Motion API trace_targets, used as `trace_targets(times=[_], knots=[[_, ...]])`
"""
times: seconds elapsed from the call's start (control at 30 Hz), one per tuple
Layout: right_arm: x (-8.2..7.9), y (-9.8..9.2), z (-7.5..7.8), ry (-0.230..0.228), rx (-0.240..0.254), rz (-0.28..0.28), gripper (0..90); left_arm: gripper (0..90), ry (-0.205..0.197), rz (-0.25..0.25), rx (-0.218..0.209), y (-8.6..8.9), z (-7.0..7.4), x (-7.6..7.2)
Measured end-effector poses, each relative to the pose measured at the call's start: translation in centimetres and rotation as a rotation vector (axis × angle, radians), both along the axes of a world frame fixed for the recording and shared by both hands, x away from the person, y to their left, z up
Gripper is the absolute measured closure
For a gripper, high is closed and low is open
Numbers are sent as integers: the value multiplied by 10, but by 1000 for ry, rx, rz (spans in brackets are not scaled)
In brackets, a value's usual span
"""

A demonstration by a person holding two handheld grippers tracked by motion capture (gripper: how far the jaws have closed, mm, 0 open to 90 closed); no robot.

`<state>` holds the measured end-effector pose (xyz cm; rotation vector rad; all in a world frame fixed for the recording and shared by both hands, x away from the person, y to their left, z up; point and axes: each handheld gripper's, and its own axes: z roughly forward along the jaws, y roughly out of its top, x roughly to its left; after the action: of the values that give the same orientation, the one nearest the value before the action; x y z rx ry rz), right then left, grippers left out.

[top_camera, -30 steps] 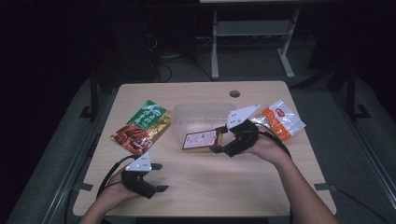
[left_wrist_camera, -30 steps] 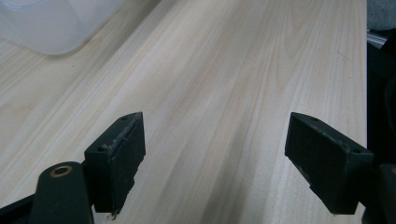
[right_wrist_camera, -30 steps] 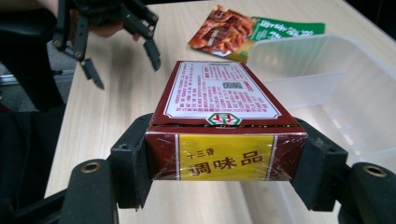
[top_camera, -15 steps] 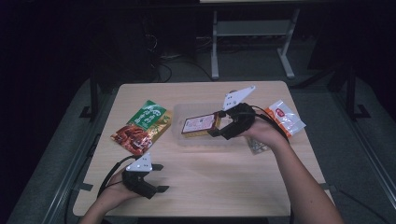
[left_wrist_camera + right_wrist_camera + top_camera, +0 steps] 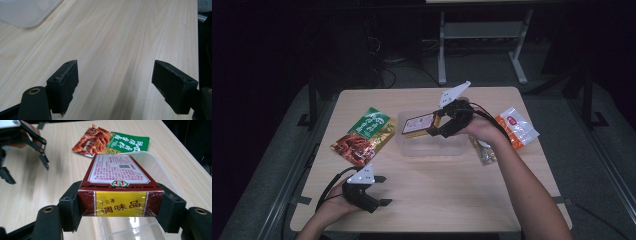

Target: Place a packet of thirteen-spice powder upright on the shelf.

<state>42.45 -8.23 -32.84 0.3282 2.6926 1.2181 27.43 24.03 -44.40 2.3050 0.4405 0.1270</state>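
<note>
The right tongs (image 5: 438,129) pinch a dark red seasoning box (image 5: 117,185) with a yellow label, one black jaw on each long side. The box hangs in the air, right over the clear plastic tub (image 5: 412,148). The tub sits just under the jaws, and its rim curves around below the box.

The left tongs (image 5: 381,190) have nothing in them. Their jaws stand wide apart above bare wooden table (image 5: 120,37), near the person's edge.

To do this step well, I think the box should be kept flat and lowered straight down, with its whole shape inside the tub walls. The jaws should let go only when the box is low in the tub, so it does not tip or hit the rim.

The right hand (image 5: 482,131) reaches in from the side, with the arm stretched out across the table. The tongs point sideways toward the green and red snack bag (image 5: 364,136), which lies past the tub. An orange and clear packet (image 5: 517,129) lies behind the hand.
</note>
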Motion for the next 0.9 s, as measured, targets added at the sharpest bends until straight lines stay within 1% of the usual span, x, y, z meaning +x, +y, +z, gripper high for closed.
trace_targets(times=[0.1,0.17,0.2,0.23,0.27,0.3,0.33,0.37,0.43,0.47,0.5,0.57,0.7,0.77,0.83,0.9], knots=[[6,7,-2,-20,-20,18,318,209,-6,-4,-3,0,1,0],[10,11,-3,-26,-36,19,317,209,-7,0,-6,0,1,-1],[10,13,-3,-12,-31,7,317,209,-8,0,-8,-1,1,-1],[12,14,-4,-25,-32,17,318,209,-11,-6,-4,-1,1,-1],[14,16,-4,-15,-36,11,317,209,-13,-7,0,-2,1,-1],[15,18,-5,-24,-41,14,317,208,-12,-9,3,-2,1,-1],[16,19,-4,-19,-44,10,317,208,-13,-11,5,-2,1,-1],[17,21,-5,-27,-45,18,317,208,-14,-11,7,-2,1,-1],[18,25,-4,-14,-47,12,317,208,-16,-10,8,-2,1,-1],[20,26,-4,-25,-51,20,317,208,-16,-9,6,-2,1,-1],[21,28,-4,-21,-55,21,317,208,-16,-8,6,-2,1,-1],[24,31,-5,-32,-47,22,317,208,-17,-8,8,-2,1,-1],[27,32,-7,-28,-53,22,317,208,-17,-10,10,-2,1,-1],[29,34,-9,-21,-68,22,317,208,-15,-11,12,-3,1,-1],[31,36,-10,-26,-77,33,316,207,-16,-11,13,-3,1,-1],[32,38,-9,-33,-80,31,316,207,-17,-9,14,-3,1,-1]])
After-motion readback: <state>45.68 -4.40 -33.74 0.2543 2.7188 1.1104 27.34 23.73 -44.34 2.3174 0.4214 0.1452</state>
